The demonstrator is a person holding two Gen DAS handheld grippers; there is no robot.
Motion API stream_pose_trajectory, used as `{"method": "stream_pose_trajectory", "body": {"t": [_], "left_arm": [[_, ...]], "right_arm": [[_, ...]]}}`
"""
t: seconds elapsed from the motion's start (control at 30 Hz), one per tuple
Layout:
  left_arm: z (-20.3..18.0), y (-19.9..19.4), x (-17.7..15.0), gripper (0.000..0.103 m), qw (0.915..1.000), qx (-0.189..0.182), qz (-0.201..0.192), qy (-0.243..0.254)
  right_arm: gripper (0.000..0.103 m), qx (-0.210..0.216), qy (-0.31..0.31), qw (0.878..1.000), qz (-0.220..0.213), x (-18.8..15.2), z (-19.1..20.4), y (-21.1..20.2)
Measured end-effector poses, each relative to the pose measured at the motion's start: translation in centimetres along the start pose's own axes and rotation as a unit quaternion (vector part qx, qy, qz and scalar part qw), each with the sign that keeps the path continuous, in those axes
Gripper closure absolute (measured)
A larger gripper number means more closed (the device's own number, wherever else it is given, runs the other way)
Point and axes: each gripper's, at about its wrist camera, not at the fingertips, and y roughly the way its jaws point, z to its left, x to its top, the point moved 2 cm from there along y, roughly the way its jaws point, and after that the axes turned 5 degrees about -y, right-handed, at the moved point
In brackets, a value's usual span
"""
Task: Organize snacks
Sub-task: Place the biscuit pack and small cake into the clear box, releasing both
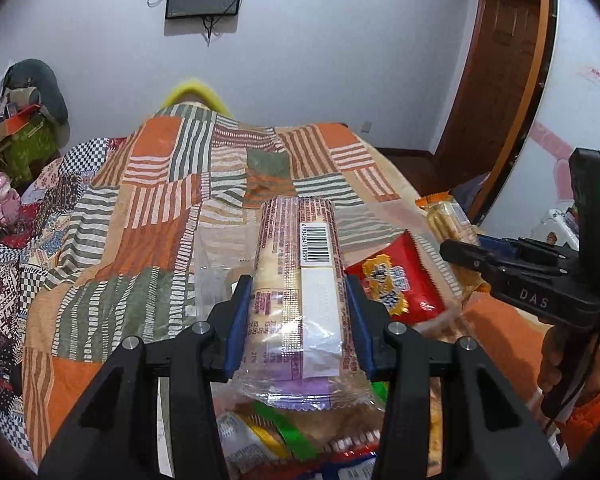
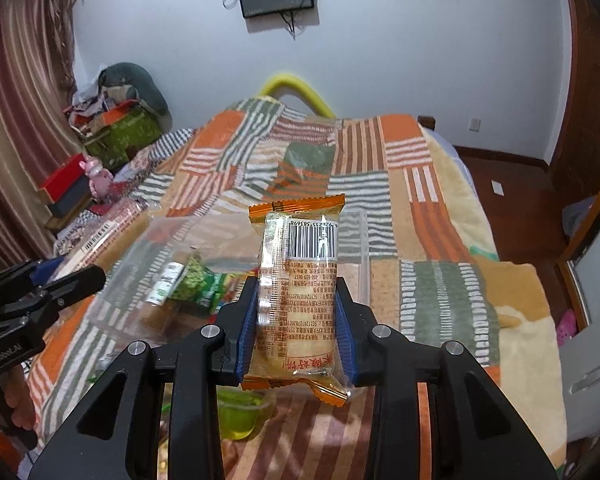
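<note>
My left gripper (image 1: 296, 308) is shut on a long purple-and-clear cracker roll (image 1: 300, 280), held lengthwise above the patchwork bed. My right gripper (image 2: 296, 320) is shut on an orange-edged clear snack pack (image 2: 298, 280), barcode up. The right gripper also shows at the right of the left wrist view (image 1: 500, 264) with the pack's end (image 1: 446, 216) sticking out. The left gripper shows at the left of the right wrist view (image 2: 40, 288) holding the roll (image 2: 108, 228). A clear plastic box (image 2: 204, 272) on the bed holds a green snack bag (image 2: 198, 280).
A red snack bag (image 1: 396, 280) lies right of the roll, with several more packets (image 1: 268, 436) below my left gripper. A green jelly cup (image 2: 242, 414) sits under my right gripper. Boxes and clutter (image 2: 112, 128) stand left of the bed; wood floor (image 2: 512, 200) lies to the right.
</note>
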Motion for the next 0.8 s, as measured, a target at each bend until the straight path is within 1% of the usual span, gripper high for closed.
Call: {"method": "stream_pose_trajectory", "body": {"t": [0.3, 0.4, 0.53, 0.6, 0.73, 0.8], "left_arm": [[0.6, 4.2, 0.0, 0.058, 0.9991, 0.005, 0.041, -0.009], [0.5, 4.8, -0.3, 0.058, 0.9986, 0.002, 0.052, -0.007], [0.5, 5.4, -0.5, 0.058, 0.9978, 0.007, 0.065, -0.009], [0.7, 5.4, -0.5, 0.058, 0.9979, 0.008, 0.063, -0.016], [0.8, 4.8, -0.3, 0.058, 0.9981, 0.005, 0.059, -0.019], [0.7, 4.1, -0.2, 0.058, 0.9984, 0.005, 0.055, -0.016]], "right_arm": [[0.071, 0.007, 0.000, 1.000, 0.026, 0.1, -0.5, 2.1], [0.071, 0.008, -0.004, 0.999, 0.034, 0.1, -0.4, 2.7], [0.071, 0.009, -0.009, 0.999, 0.044, 0.0, -0.2, 3.1], [0.070, 0.008, -0.012, 0.999, 0.050, -0.1, -0.1, 3.0], [0.064, 0.011, -0.014, 0.998, 0.052, -0.2, -0.1, 2.6], [0.057, 0.011, -0.016, 0.999, 0.047, -0.2, -0.1, 1.9]]}}
